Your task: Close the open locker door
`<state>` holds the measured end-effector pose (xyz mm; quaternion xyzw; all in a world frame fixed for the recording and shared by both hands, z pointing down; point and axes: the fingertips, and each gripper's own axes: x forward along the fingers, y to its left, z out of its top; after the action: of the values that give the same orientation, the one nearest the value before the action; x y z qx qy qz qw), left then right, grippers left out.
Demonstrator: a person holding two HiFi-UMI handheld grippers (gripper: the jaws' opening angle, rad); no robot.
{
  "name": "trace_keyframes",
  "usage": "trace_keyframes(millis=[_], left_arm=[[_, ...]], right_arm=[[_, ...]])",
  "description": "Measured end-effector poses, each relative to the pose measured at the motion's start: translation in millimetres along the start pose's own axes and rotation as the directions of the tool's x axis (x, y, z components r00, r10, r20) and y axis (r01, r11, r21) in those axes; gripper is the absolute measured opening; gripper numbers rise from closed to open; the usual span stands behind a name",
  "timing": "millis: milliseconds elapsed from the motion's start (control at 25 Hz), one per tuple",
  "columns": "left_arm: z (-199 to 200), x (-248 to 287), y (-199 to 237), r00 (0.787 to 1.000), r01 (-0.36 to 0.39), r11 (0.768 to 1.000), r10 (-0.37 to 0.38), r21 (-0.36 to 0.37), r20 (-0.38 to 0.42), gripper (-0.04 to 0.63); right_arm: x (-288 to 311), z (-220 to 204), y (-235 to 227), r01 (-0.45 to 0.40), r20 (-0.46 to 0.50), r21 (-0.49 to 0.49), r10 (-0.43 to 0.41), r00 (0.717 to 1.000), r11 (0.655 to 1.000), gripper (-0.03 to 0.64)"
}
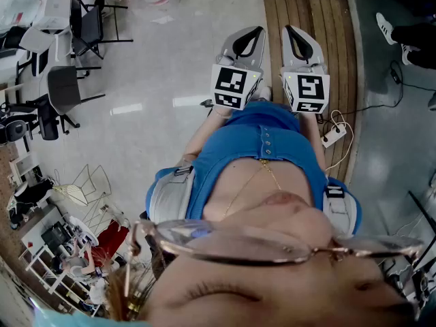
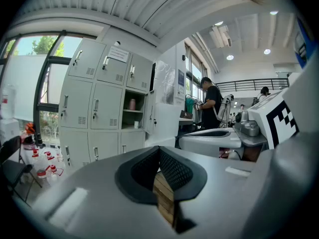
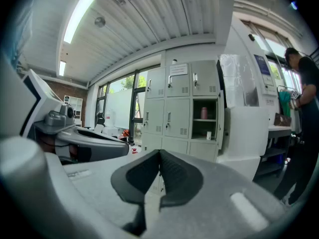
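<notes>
Through the head view, I am holding my left claw (image 1: pixel 249 38) and my right claw (image 1: pixel 294 37) side by side in front of me. Both are pointing ahead, the left over the pale floor (image 1: pixel 157 67) and the right over a strip of wooden planks (image 1: pixel 327 19).

In the left gripper view, my left claw's tips are meeting, with nothing between them. Well beyond them, the grey locker bank (image 2: pixel 94 103) is standing against the wall. Its open locker door (image 2: pixel 149 103) is hanging out to the right of a compartment holding a pink bottle (image 2: pixel 132 104).

In the right gripper view, my right claw is pinching fully closed and carrying nothing. The open compartment (image 3: pixel 205 121) is showing ahead, well away, with the door edge-on at its right.
</notes>
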<state>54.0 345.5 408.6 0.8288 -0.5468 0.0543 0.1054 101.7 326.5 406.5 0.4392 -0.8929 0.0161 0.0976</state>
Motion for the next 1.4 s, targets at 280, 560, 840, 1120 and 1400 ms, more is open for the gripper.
trace_keyframes(millis=[280, 560, 840, 1120, 1400], left_arm=[[-4, 4, -29, 1.000, -0.018, 1.000, 0.018, -0.005, 0.012, -0.002], [-9, 7, -22, 1.000, -0.030, 0.999, 0.030, -0.016, 0.001, -0.002], [2, 33, 8, 0.999, 0.033, 0.999, -0.033, -0.017, 0.013, -0.002], [20, 79, 58, 0.993, 0.118, 0.993, -0.118, 0.004, 0.020, -0.002], [33, 110, 109, 0.986, 0.164, 0.986, -0.164, 0.013, 0.012, -0.002]], right_arm=[[-22, -7, -21, -0.034, 0.023, 0.032, 0.034, 0.999, 0.999, 0.002], [-22, -9, -31, -0.028, 0.041, 0.054, 0.025, 0.999, 0.998, 0.002], [23, 0, -32, 0.007, 0.037, 0.048, -0.009, 0.999, 0.999, 0.002], [93, 17, -39, 0.034, 0.051, 0.025, -0.035, 0.998, 0.999, 0.002], [154, 31, -37, 0.045, 0.054, 0.020, -0.046, 0.997, 0.999, 0.002]])
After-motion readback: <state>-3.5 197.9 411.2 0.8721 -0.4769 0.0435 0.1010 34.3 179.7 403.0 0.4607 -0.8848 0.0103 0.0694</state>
